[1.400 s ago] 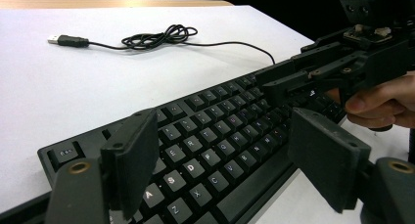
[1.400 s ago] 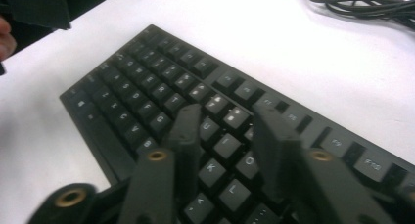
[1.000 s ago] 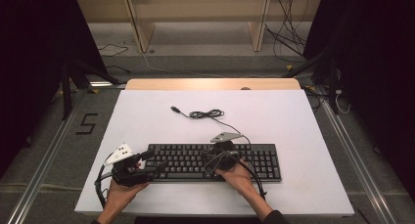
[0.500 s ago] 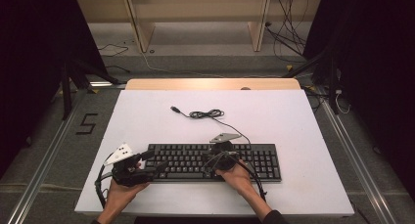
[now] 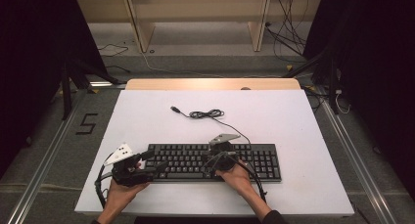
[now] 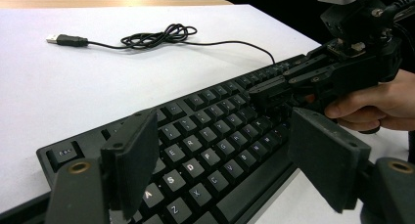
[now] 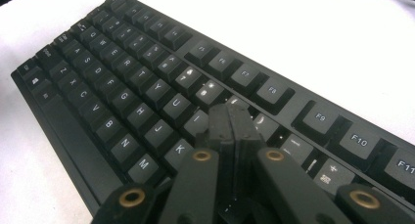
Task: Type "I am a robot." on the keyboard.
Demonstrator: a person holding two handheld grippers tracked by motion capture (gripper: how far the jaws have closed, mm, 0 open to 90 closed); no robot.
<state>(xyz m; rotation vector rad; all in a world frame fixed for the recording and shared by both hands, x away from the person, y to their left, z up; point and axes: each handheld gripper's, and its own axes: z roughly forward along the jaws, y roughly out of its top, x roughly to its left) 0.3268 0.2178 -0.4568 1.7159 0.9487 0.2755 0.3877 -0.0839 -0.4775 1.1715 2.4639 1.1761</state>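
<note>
We find very little has shifted over the last second — both hands sit where they sat in the earlier high views, and the one small change is at the right tongs [image 7: 230,119], whose jaws have drawn fully together with nothing between them. In the right gripper view their joined tips come down among the keys of the middle rows, near the O and L region as far as we can read the legends, so we judge the closed tongs are being used as a single finger to press a key. Whether the key is actually down we cannot tell.

The left tongs [image 6: 222,160] stand wide open, one pad to either side of the keyboard's [image 5: 195,160] left end in the left gripper view, gripping nothing. From above they hang at that left end, and we cannot tell whether they touch it.

The keyboard lies flat on the white bench [image 5: 303,131], near the front edge and roughly square to it. Its cable [image 5: 208,114] runs off the back edge to a small coil, and the plug [image 6: 63,39] lies loose on the bench beyond it — connected to nothing.

For the work in hand, closing the right jaws looks like the set-up for poking keys, and the open left tongs seem placed to steady the keyboard if it slides.
</note>
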